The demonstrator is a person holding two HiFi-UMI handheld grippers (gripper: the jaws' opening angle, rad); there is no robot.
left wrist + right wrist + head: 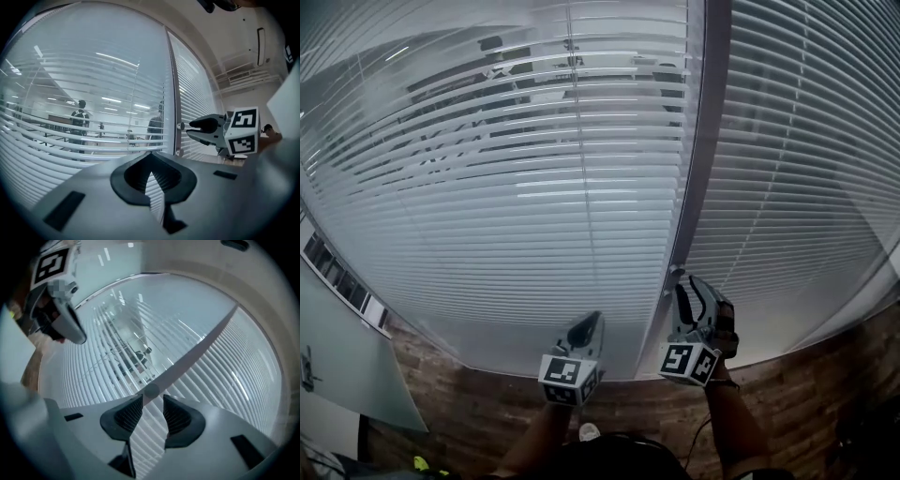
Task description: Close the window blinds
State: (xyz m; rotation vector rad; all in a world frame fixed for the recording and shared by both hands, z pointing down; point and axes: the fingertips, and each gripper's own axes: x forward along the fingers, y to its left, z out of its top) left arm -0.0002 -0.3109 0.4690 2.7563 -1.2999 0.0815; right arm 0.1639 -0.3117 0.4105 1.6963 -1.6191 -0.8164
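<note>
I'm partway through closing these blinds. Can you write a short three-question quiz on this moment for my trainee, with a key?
1. True or false: the left gripper has its jaws spread wide apart.
2. Multiple choice: what lies just ahead of the gap between the right gripper jaws?
A) a round knob on the frame post
B) a hanging pull cord
C) a bent slat
3. Fill in the blank: through the upper slats of the left blind, the room behind is ____ (visible or hidden).

Key: 1 false, they meet at the tips; 2 A; 3 visible.
</note>
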